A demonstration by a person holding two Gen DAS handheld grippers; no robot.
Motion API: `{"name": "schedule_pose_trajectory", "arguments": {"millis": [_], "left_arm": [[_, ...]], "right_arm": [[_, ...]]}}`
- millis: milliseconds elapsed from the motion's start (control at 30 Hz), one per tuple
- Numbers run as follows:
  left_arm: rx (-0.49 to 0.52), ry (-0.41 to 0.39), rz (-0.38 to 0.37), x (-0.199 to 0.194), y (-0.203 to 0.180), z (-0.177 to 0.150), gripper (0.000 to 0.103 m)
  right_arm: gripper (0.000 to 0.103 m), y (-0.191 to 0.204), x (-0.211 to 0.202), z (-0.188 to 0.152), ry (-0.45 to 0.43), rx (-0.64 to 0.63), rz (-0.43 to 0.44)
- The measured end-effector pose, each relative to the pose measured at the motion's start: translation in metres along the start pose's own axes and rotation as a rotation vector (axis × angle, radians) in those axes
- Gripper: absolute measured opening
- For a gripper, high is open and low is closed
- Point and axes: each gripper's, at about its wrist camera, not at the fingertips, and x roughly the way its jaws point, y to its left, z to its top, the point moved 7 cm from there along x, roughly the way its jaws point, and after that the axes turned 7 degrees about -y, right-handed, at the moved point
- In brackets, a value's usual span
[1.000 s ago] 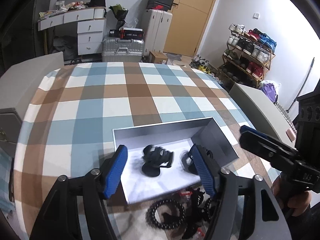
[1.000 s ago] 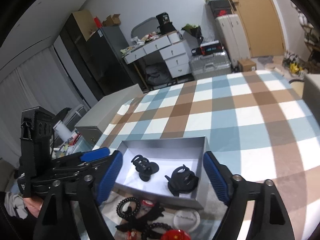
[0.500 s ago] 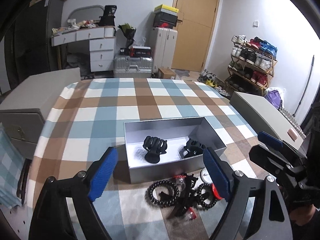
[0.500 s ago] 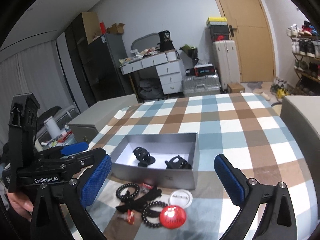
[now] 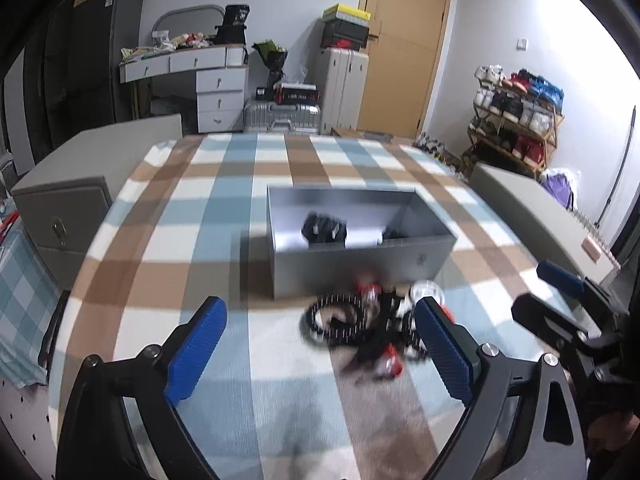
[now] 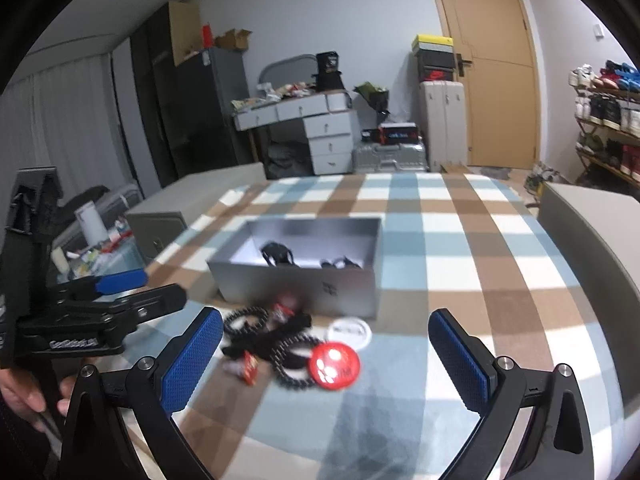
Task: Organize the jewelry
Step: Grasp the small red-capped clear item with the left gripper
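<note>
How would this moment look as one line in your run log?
left gripper: opening, empty | right gripper: open, empty | box: two hair clips inside | pile: in front of box

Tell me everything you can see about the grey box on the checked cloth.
The grey rectangular box is open-topped, with no lid on it, and looks like matte silvery cardboard with a pale floor. A small mark sits on its near wall. It stands upright and flat on the blue, brown and white checked cloth. Inside lie two black claw hair clips, apart from each other. A blurred heap of black coiled hair ties and round badges lies just before its near wall; contact is unclear.
</note>
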Motion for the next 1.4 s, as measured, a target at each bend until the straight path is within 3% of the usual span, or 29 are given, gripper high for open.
{"name": "schedule_pose_trajectory", "arguments": {"millis": [200,367,633,867,967,1133,1300,1367,1400], "left_arm": [[-0.005,0.087,0.002,0.007,0.002,-0.029,0.093],[-0.041,0.168,-0.064,0.015,-0.008,-0.042,0.093],[-0.002,0.222,-0.119,0.025,-0.032,-0.048,0.093],[0.02,0.223,-0.111,0.031,-0.038,-0.043,0.091],[0.021,0.24,-0.121,0.034,-0.041,-0.044,0.077],[0.04,0.257,-0.129,0.035,-0.045,-0.045,0.068],[0.075,0.263,-0.118,0.035,-0.045,-0.045,0.046],[0.087,0.269,-0.114,0.034,-0.045,-0.045,0.029],[0.081,0.274,-0.127,0.034,-0.046,-0.045,0.026]], "right_arm": [[0.103,-0.002,0.009,-0.029,0.107,0.029,0.022],[0.103,-0.011,0.011,-0.038,0.126,0.074,0.007],[0.103,-0.021,0.007,-0.045,0.13,0.099,-0.016],[0.103,-0.028,0.003,-0.048,0.135,0.111,-0.03],[0.103,-0.03,0.004,-0.049,0.137,0.117,-0.031],[0.103,-0.032,0.002,-0.052,0.136,0.123,-0.035],[0.103,-0.033,0.001,-0.052,0.134,0.129,-0.04],[0.103,-0.034,0.0,-0.052,0.132,0.132,-0.041],[0.103,-0.034,0.0,-0.052,0.131,0.133,-0.042]]}}
